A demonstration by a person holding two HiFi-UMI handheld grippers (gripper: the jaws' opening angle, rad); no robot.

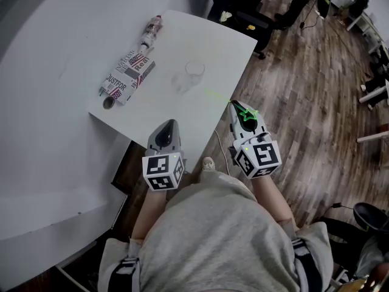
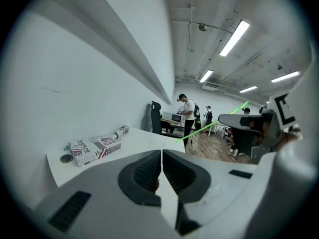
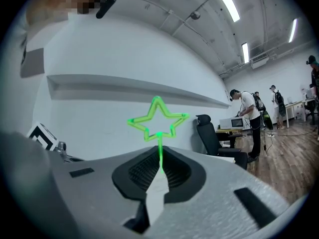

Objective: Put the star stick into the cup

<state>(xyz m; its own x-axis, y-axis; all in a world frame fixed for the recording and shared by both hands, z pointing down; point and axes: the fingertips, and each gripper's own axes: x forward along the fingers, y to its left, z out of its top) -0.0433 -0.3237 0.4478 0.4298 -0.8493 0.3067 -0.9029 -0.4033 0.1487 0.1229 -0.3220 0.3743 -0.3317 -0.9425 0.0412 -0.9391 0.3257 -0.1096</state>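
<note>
The right hand-held gripper (image 1: 234, 107) has its jaws nearly closed on the thin stem of the star stick (image 3: 160, 148). The green star stands just beyond the jaw tips. I think the grip is on the stem so that the long free end can go into the cup first.

The cup (image 1: 194, 70), of clear glass, stands upright on the tabletop (image 1: 206, 41), ahead of this gripper and a little to its left, and apart from it.

The left hand-held gripper (image 1: 168, 128) is closed with nothing in it. It waits beside the right one, probably because it is not needed.
</note>
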